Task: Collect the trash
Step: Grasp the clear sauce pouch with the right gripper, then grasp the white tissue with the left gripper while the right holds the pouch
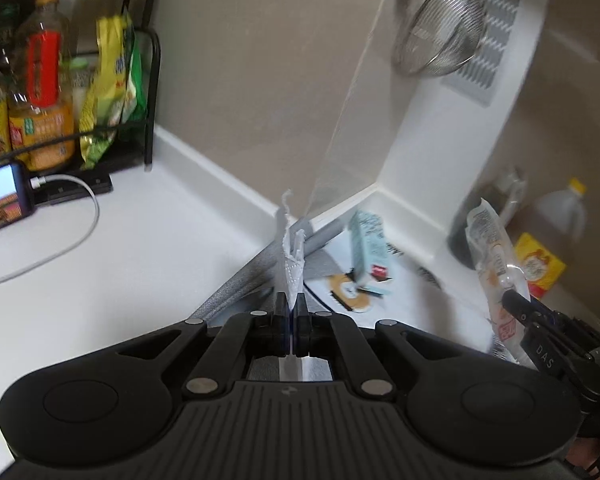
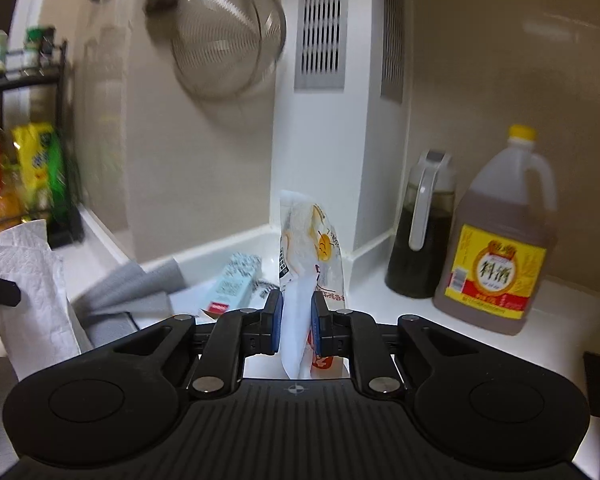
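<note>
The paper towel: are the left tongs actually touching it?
Touching. In the left wrist view the left tongs are shut on the paper towel, which sticks up from between the two pads.

A crumpled white embossed paper towel (image 1: 290, 264) stands upright, pinched at its lower end. A crinkled clear-and-white plastic food wrapper with orange print (image 2: 310, 256) is likewise held upright, off the white table (image 1: 120, 280). A pale blue printed carton (image 1: 366, 246) leans in the table's corner, beside flat printed packaging (image 1: 350, 292).
</note>
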Demonstrator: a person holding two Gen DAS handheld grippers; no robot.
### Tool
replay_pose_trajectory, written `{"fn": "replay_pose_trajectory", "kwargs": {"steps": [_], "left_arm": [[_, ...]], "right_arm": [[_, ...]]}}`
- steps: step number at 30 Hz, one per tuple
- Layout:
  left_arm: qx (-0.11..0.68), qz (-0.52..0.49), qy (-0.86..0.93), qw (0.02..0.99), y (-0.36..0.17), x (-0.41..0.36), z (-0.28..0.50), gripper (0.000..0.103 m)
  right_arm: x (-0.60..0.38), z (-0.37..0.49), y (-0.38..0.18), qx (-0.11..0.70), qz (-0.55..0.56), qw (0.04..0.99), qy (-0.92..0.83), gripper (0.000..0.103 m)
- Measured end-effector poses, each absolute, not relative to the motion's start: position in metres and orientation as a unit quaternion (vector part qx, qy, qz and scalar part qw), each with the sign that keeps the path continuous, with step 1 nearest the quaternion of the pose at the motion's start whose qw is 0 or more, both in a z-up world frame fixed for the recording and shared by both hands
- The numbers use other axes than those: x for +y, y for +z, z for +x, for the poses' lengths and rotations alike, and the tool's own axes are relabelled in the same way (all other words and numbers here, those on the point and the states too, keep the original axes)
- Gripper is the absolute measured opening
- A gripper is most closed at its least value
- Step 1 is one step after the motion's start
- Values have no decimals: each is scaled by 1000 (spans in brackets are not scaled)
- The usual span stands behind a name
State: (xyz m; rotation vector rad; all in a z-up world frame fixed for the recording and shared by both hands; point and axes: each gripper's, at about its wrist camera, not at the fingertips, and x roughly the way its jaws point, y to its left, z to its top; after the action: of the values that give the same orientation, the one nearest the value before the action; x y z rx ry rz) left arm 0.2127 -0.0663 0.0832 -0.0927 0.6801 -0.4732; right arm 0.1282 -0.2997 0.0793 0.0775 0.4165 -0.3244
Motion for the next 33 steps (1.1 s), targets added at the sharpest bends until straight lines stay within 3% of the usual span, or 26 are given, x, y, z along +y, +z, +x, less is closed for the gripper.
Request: {"fn": "replay_pose_trajectory", "kwargs": {"steps": [17, 33], "left_arm": [[274, -35, -281, 919, 116, 1, 52, 1], [293, -2, -265, 919, 67, 102, -67, 1]], "right_arm": [[-223, -34, 133, 145, 43, 984, -90, 16], [-139, -150, 110, 198, 23, 980, -2, 16]]}}
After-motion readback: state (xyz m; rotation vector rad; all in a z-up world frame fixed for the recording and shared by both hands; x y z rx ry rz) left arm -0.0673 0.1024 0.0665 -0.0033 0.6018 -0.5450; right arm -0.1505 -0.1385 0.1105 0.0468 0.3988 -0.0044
